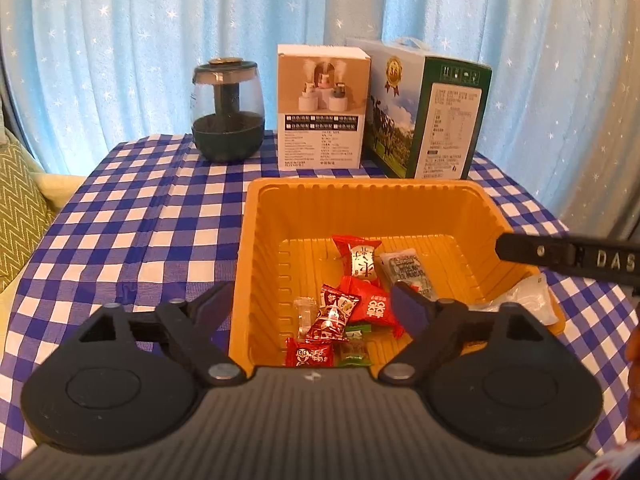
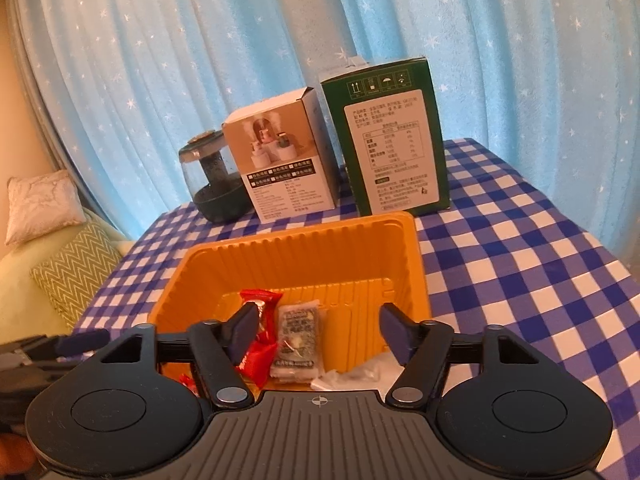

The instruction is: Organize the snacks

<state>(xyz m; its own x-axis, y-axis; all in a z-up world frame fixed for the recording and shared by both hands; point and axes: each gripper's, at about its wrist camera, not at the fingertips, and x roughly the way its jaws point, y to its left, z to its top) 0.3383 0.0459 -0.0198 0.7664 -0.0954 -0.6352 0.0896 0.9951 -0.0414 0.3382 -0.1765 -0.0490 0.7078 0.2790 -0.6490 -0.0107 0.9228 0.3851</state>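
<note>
Here both the left gripper and right gripper hang with jaws released, empty, directly over the ribbed orange plastic tray of wrapped snacks.

One orange tray holds five red-wrapped snacks, one grey packet and two green candies; one clear wrapper lies on its rim. Behind stand two boxes and one jar.

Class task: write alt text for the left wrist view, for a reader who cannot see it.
An orange tray on a blue checked tablecloth holds wrapped snacks, with the left gripper poised over it, jaws open and empty. Behind stand a glass jar and two boxes against a blue curtain.
</note>
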